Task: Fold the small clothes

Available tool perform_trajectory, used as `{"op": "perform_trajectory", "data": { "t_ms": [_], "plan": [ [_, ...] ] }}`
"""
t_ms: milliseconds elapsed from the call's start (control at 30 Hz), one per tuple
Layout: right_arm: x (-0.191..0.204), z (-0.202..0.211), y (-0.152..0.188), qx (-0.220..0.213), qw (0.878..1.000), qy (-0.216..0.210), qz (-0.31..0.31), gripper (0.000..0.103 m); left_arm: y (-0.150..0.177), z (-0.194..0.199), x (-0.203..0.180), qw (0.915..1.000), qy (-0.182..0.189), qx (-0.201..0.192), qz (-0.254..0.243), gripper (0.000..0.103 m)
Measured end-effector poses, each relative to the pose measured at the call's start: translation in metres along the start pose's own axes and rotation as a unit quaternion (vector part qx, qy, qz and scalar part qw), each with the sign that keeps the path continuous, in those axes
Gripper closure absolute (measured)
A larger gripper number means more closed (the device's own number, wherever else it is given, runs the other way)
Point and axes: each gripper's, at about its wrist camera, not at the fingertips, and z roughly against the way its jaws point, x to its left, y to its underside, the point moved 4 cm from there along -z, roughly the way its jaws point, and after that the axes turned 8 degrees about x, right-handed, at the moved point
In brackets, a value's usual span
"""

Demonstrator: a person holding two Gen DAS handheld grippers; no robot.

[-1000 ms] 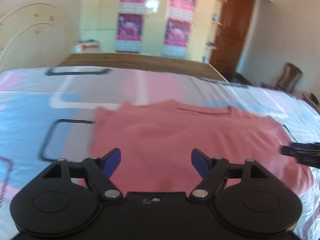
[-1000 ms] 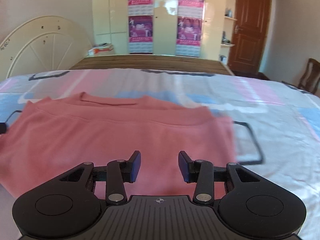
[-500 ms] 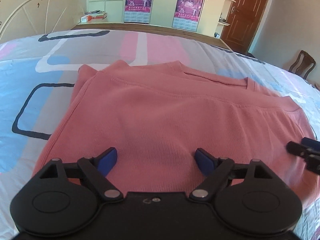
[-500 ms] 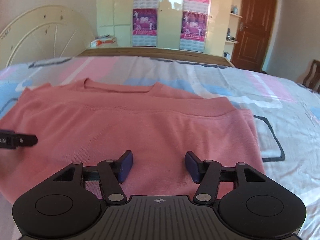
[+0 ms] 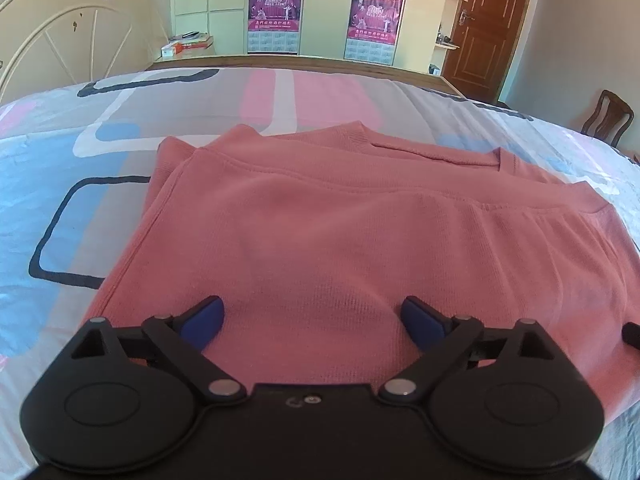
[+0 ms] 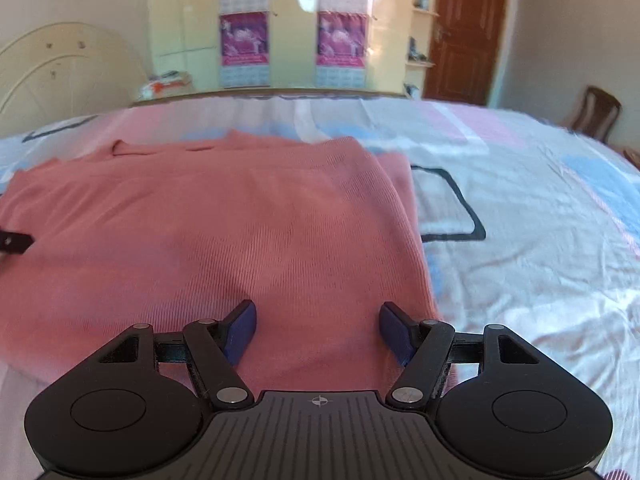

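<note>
Your left gripper (image 5: 312, 320) and right gripper (image 6: 316, 326) both hang with jaws spread, empty, over the near edge of the pink knit shirt (image 5: 340, 240), lying half-folded on the patterned bedsheet (image 5: 80, 168). Risk: pinching one soft ribbed layer only, so the fold skews.
</note>
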Motion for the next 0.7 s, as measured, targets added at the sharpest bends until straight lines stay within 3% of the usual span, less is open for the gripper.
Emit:
{"op": "perform_trajectory", "data": {
  "t_ms": [467,700],
  "plan": [
    [-0.004,0.018,0.014,0.032,0.998,0.04,-0.026,0.036,0.002,0.008,0.009,0.9996,0.024,0.007,-0.016,0.006],
    [0.034,0.05,-0.008,-0.012,0.999,0.006,-0.038,0.036,0.025,0.035,0.012,0.9992,0.028,0.007,-0.029,0.008]
  ]
}}
